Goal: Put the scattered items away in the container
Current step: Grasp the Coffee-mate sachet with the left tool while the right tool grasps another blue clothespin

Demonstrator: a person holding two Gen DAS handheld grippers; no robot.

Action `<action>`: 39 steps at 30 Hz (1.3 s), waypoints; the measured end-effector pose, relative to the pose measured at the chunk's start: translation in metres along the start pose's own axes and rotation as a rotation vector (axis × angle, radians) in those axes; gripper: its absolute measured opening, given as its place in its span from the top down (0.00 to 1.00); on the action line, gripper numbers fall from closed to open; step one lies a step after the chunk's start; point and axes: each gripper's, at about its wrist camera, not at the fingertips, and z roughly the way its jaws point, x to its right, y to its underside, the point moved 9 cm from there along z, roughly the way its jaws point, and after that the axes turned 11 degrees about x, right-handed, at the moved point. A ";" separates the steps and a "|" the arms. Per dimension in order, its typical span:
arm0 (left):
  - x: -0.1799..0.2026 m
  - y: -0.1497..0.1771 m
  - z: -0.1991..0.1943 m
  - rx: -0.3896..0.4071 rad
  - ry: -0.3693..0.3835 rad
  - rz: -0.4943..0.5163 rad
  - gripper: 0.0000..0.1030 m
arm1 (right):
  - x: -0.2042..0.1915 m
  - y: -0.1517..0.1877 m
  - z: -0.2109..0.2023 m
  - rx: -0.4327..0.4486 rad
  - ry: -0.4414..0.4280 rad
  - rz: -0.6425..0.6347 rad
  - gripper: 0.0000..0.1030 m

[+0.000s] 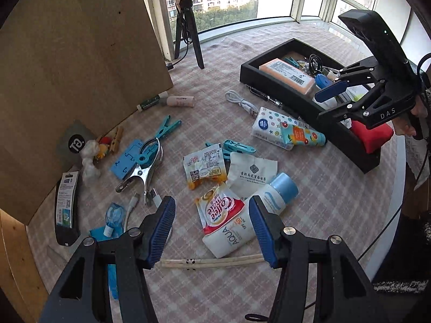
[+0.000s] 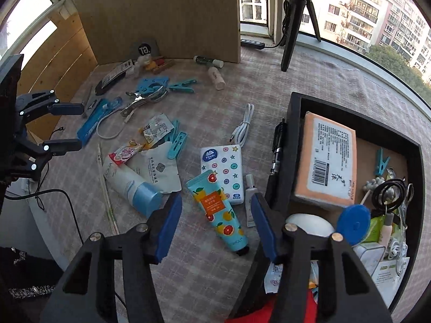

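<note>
Blue ribbed jaws spread empty on both grippers, left gripper [image 1: 211, 228] over the glossy sunscreen tube [image 1: 237, 228], right gripper [image 2: 215, 220] beside the black tray [image 2: 293, 140]

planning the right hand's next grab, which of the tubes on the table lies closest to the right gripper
The fruit-print hand cream tube, lying right between the open fingers of the right gripper. The white AQUA sunscreen tube lies further left, and the small white tube is beside its right finger.

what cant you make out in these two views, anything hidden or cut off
- Right wrist view: the red pouch is cut off by the bottom edge and covered by the right gripper.
- Left wrist view: the blue packet is mostly behind the left gripper.
- Both views: print on the white sachet is too small to read.
</note>
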 end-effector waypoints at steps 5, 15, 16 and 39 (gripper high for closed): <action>-0.001 0.034 0.002 -0.040 0.022 -0.021 0.48 | -0.046 0.015 0.021 -0.055 -0.067 -0.084 0.49; -0.039 0.053 0.013 -0.057 -0.032 -0.181 0.48 | -0.064 -0.025 0.062 -0.080 -0.025 -0.117 0.49; -0.043 0.048 0.018 -0.050 -0.037 -0.193 0.48 | -0.059 -0.030 0.067 -0.083 -0.019 -0.096 0.49; -0.028 -0.002 0.120 -0.151 0.012 -0.137 0.44 | -0.034 -0.042 0.132 -0.172 -0.056 0.019 0.71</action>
